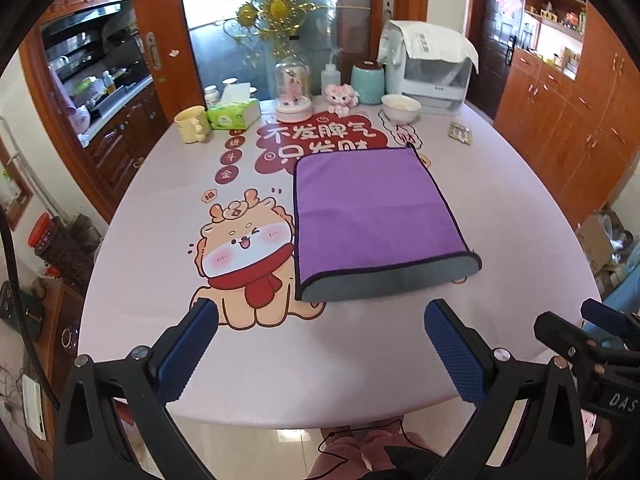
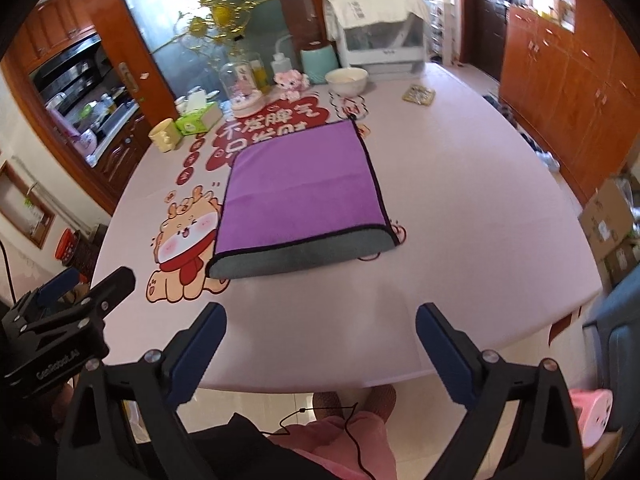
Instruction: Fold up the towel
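A purple towel (image 1: 368, 212) with a grey underside lies folded on the pink table (image 1: 360, 352), its grey fold edge facing me. It also shows in the right wrist view (image 2: 300, 196). My left gripper (image 1: 320, 316) is open and empty, held above the table's near edge, short of the towel. My right gripper (image 2: 320, 316) is open and empty too, near the table's front edge, short of the towel's grey edge. The right gripper shows at the right of the left wrist view (image 1: 592, 332), and the left gripper at the left of the right wrist view (image 2: 88, 288).
At the table's far end stand a yellow mug (image 1: 192, 122), a green tissue box (image 1: 232, 114), a glass dome (image 1: 292, 88), a teal jar (image 1: 367, 80), a white bowl (image 1: 401, 107) and a white appliance (image 1: 432, 68). A small packet (image 1: 460, 133) lies far right.
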Action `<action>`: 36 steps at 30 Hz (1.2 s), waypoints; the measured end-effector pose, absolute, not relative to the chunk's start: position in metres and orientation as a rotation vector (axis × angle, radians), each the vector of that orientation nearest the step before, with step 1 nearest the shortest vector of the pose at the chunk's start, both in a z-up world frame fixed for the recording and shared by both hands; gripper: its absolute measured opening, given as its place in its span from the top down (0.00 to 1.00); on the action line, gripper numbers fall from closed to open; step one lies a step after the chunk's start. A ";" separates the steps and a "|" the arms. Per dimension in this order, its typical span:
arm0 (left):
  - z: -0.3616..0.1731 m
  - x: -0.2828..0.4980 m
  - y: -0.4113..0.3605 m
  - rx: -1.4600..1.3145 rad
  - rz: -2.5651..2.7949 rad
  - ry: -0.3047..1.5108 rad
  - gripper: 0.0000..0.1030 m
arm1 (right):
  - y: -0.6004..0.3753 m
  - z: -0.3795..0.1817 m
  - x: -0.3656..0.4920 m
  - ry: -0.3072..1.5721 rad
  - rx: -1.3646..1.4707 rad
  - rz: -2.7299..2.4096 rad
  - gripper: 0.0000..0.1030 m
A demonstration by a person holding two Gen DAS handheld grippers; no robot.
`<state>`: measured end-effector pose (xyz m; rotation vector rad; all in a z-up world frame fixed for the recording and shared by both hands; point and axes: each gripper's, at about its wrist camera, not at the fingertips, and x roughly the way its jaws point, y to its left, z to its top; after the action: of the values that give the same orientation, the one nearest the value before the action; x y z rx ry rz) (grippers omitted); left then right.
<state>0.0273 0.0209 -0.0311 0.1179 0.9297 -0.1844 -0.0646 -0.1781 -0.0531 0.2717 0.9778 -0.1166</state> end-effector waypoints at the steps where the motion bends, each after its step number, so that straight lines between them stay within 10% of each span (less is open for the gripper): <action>1: -0.033 0.029 0.022 0.121 -0.189 0.937 0.01 | -0.177 -0.056 -0.064 0.979 0.274 -0.123 0.08; 36: -0.128 0.133 0.023 0.106 -0.216 1.088 0.01 | -0.226 -0.134 0.017 0.962 0.048 0.096 0.22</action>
<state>0.1326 0.0227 -0.1281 0.1056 1.0879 -0.2161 0.0167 -0.2263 -0.1339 0.0481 0.9617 0.0960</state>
